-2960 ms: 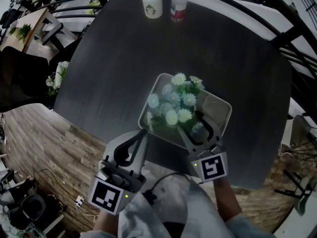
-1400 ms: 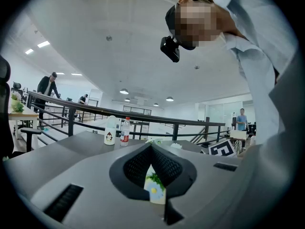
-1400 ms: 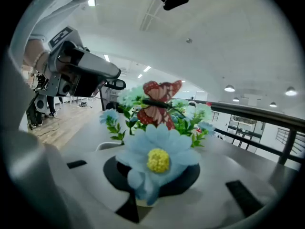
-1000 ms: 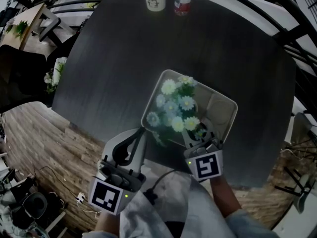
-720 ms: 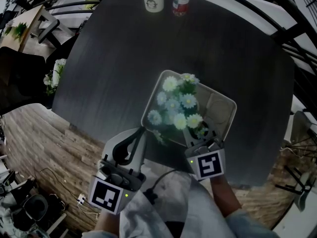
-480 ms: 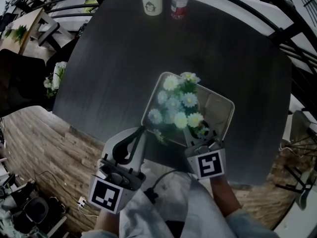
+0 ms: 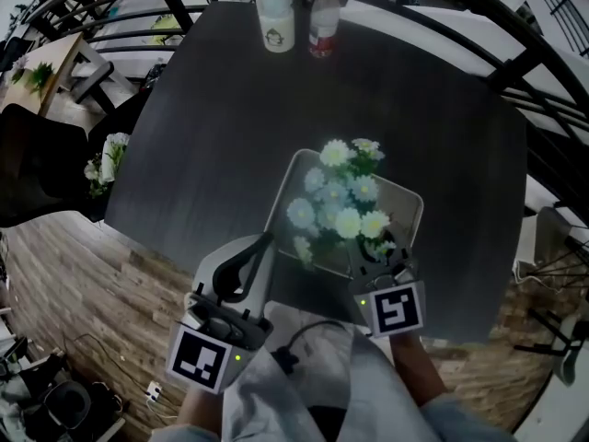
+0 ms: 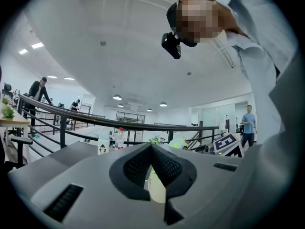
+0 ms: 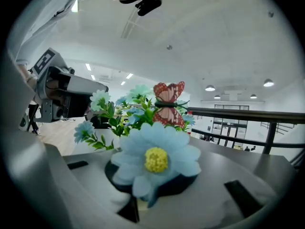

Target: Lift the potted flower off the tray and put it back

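The potted flower (image 7: 340, 201), a bunch of pale blue and white blooms, hangs over the cream tray (image 7: 405, 208) on the dark table. My right gripper (image 7: 373, 258) is shut on the pot from the near side; the blooms hide the pot. In the right gripper view a big blue flower (image 9: 155, 159) covers the jaws, with a red butterfly (image 9: 167, 101) above. My left gripper (image 7: 262, 247) reaches the tray's near left corner. In the left gripper view its jaws (image 8: 151, 149) stand together over a cream edge (image 8: 156, 190), which looks like the tray's rim.
A white cup (image 7: 275, 17) and a red-capped bottle (image 7: 322, 21) stand at the table's far edge. The dark table (image 7: 212, 127) ends just in front of my grippers. Black railings run behind it. Another bunch of flowers (image 7: 106, 159) sits off the table at the left.
The flowers have come up off the tray with my right gripper and look larger and nearer the camera. My left gripper has stayed at the tray's corner.
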Tool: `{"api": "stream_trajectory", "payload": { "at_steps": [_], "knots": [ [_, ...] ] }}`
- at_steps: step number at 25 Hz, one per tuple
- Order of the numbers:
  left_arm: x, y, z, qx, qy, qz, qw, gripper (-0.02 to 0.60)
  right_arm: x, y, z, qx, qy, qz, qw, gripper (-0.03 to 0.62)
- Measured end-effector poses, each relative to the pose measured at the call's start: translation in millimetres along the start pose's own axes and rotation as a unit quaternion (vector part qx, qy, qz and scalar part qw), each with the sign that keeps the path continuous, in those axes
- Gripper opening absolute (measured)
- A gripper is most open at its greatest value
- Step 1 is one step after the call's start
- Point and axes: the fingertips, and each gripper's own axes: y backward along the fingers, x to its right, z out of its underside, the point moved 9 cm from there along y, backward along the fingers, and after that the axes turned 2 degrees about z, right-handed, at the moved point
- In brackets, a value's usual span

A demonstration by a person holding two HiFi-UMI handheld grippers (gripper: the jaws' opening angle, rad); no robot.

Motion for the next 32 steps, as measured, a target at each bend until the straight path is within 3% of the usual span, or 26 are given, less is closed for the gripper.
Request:
{"api": "stream_trajectory", "payload": {
  "at_steps": [28, 32],
  "knots": [
    [12.9, 9.0, -54.5, 0.066, -0.037, 0.054, 0.9957, -0.002, -5.0, 65.3, -71.8, 0.057, -0.009, 0.074, 0.996, 0.049],
    [13.8, 10.0, -60.7, 0.091, -0.044, 0.058, 0.9932, -0.002, -3.5, 70.4, -79.3, 0.064, -0.006, 0.084, 0.994, 0.049]
  ]
}}
